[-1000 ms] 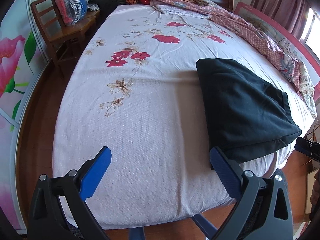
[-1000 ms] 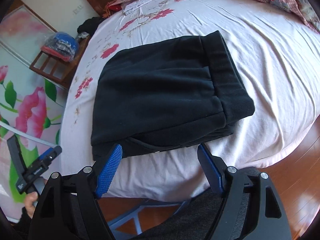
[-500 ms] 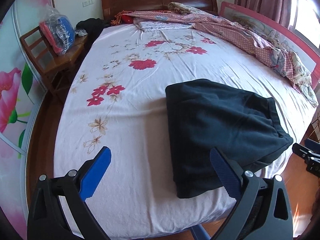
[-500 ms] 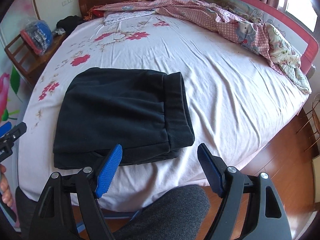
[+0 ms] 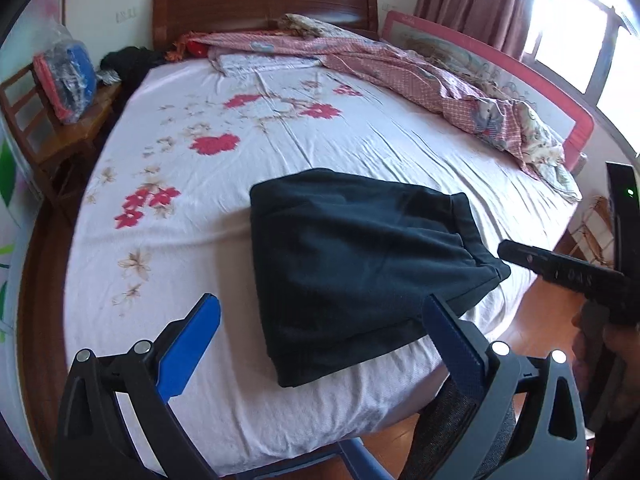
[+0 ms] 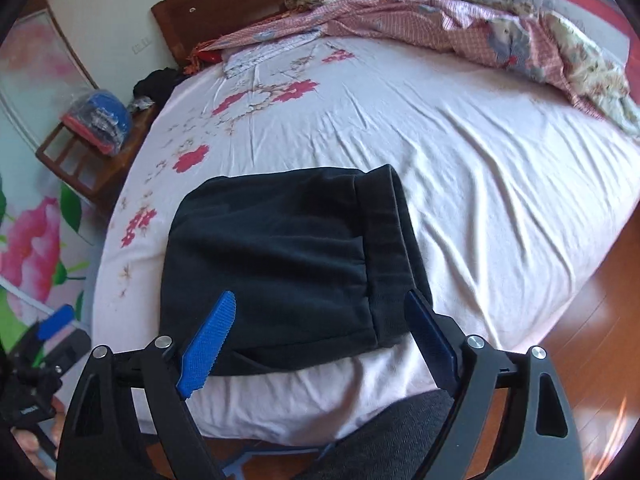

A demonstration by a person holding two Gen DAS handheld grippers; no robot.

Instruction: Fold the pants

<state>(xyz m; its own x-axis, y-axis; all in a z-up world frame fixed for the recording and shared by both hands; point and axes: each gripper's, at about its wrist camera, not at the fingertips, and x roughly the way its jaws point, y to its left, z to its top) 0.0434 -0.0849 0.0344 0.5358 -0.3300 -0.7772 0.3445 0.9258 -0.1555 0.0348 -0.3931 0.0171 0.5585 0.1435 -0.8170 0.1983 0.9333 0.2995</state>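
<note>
A wide bed (image 5: 360, 152) fills the room, covered with a pale pink sheet printed with red flowers along its left side and creased across the right. A dark wooden headboard (image 5: 264, 4) stands at the far end, and a red checked quilt (image 5: 400, 68) lies bunched along the head and down the far right edge against a pink padded rail (image 5: 480, 64). Curtains (image 5: 476, 4) hang beside a bright window at upper right. Left of the bed a wooden chair (image 5: 52, 128) carries a plastic bag of red and blue things, and the floor is reddish wood. The pants (image 5: 360, 264) lie folded into a thick dark rectangle on the near part of the bed, close to its foot edge. Its long axis runs from the foot edge toward the headboard, with the banded waistband end along the right-hand side. The left tongs (image 5: 320, 340) hang above the near edge with the blue pads wide apart and nothing between them. The right tongs (image 6: 320, 332) stand spread over the near end of the pants, having just been opening wider, with the pads clear of the cloth.
</note>
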